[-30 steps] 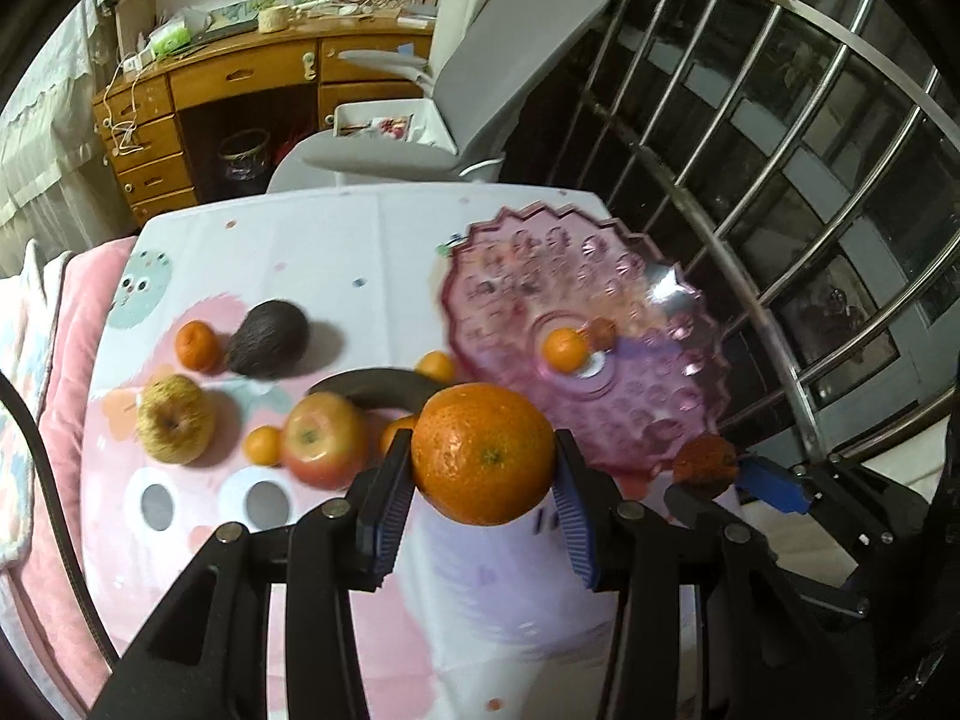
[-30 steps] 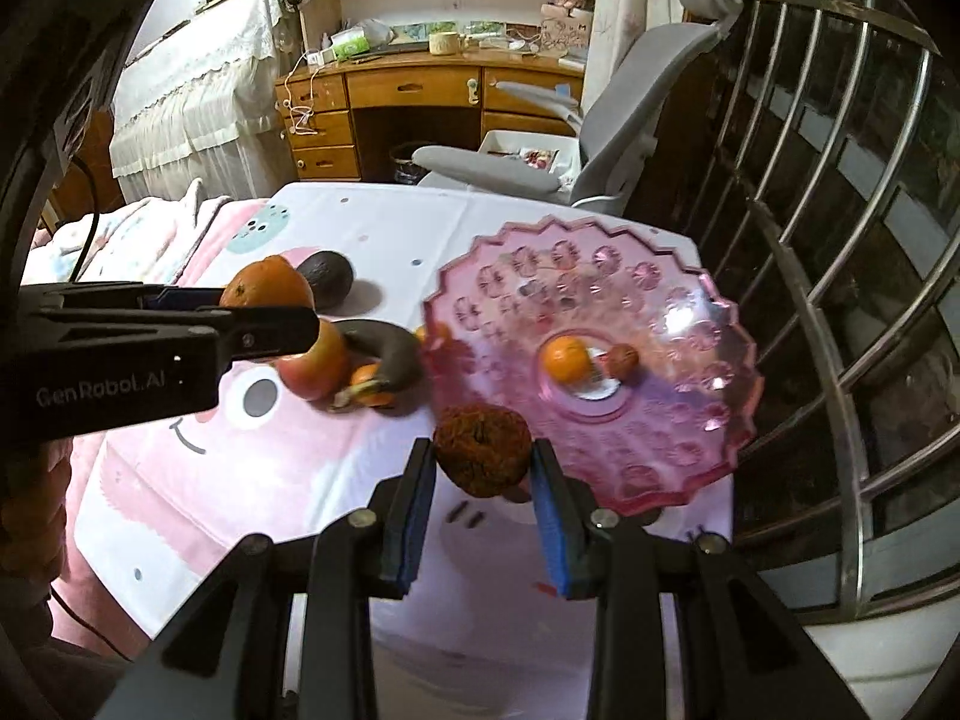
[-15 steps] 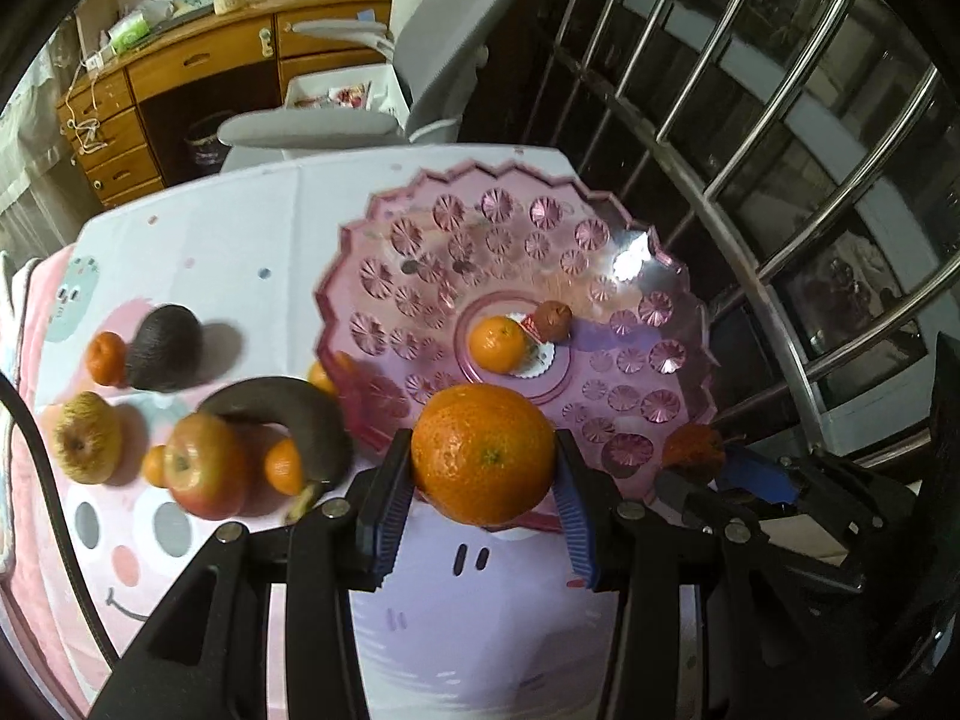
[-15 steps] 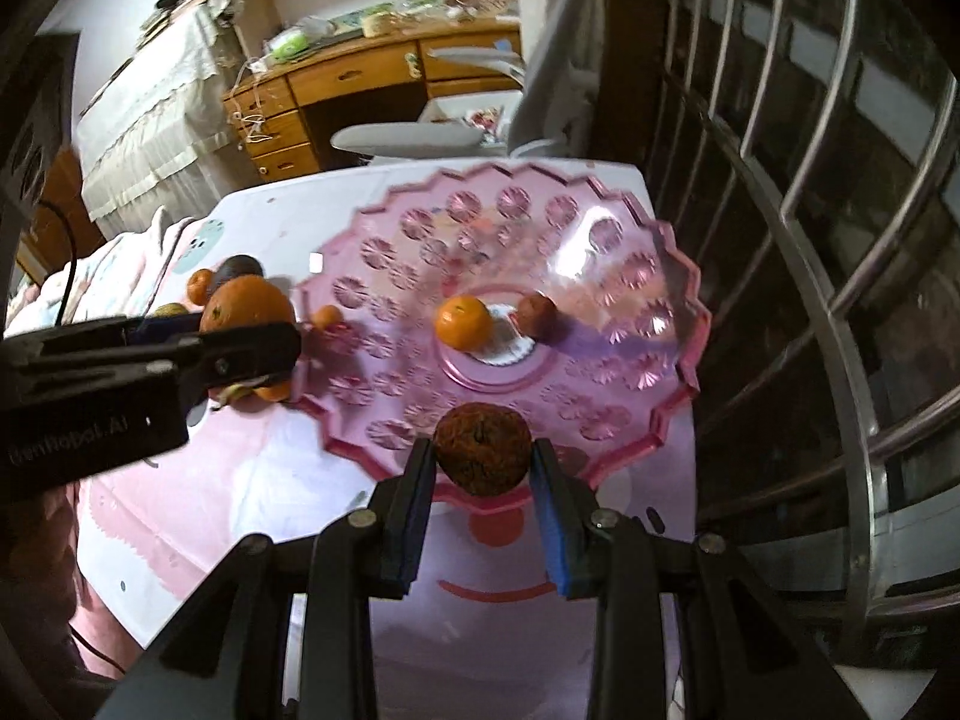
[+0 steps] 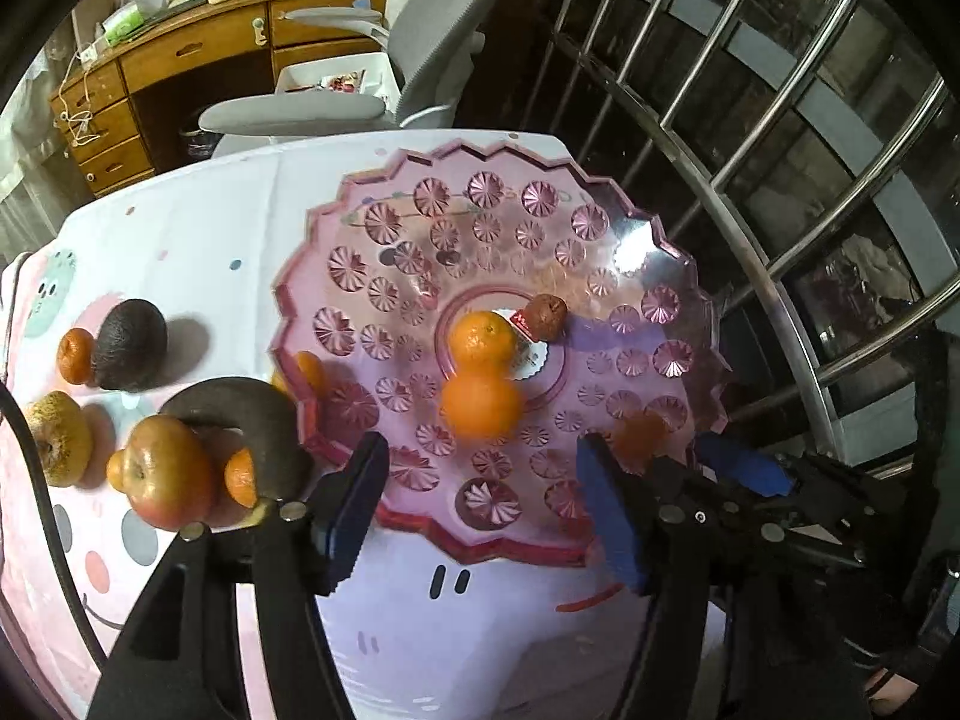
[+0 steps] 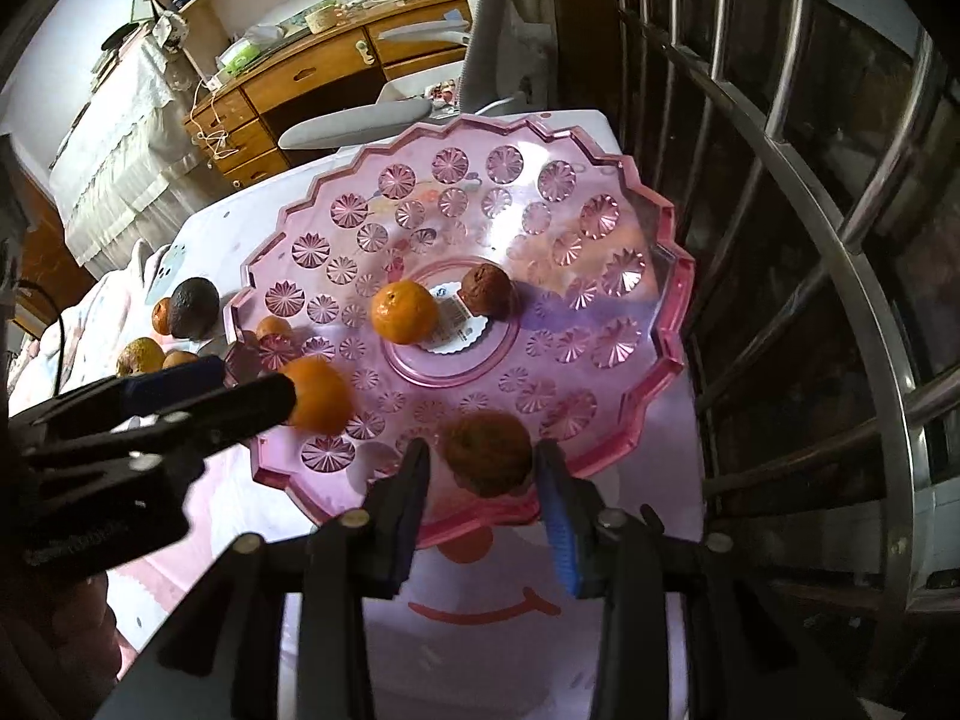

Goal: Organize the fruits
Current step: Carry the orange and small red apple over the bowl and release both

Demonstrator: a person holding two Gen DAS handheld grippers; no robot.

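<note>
1. The left gripper [image 5: 483, 501] has its jaws spread wide with nothing between them, above the near rim of the pink plate [image 5: 600, 198].
2. Just beyond those jaws a blurred large orange [image 5: 480, 405] lies on the plate, free of the blue pads [image 5: 612, 510]; the right wrist view shows it [image 6: 318, 393] beside the left gripper's dark finger, on the plate's left part.
3. The right gripper [image 6: 483, 480] has its jaws parted, and a brown wrinkled fruit [image 6: 489, 450], also blurred, sits between them at the plate's near edge [image 6: 660, 372]; whether the pads touch it cannot be told.
4. At the plate's centre a small mandarin [image 5: 483, 339] rests beside a white label, with a small dark brown fruit [image 5: 546, 315] just right of it.
5. Left of the plate, on the surface [image 5: 198, 228] with its cartoon-print cloth, lie a red apple [image 5: 168, 471], a dark curved banana [image 5: 240, 408], a small orange [image 5: 243, 477] tucked against them, and another [image 5: 309, 369] by the plate's left rim.
6. Farther left are a dark avocado [image 5: 129, 345], a small orange [image 5: 75, 354] touching it, and a yellowish wrinkled apple [image 5: 57, 438].
7. Beyond the surface stand a grey chair [image 5: 336, 108] and a wooden desk [image 5: 198, 48]; metal bars [image 5: 750, 120] curve along the right.
</note>
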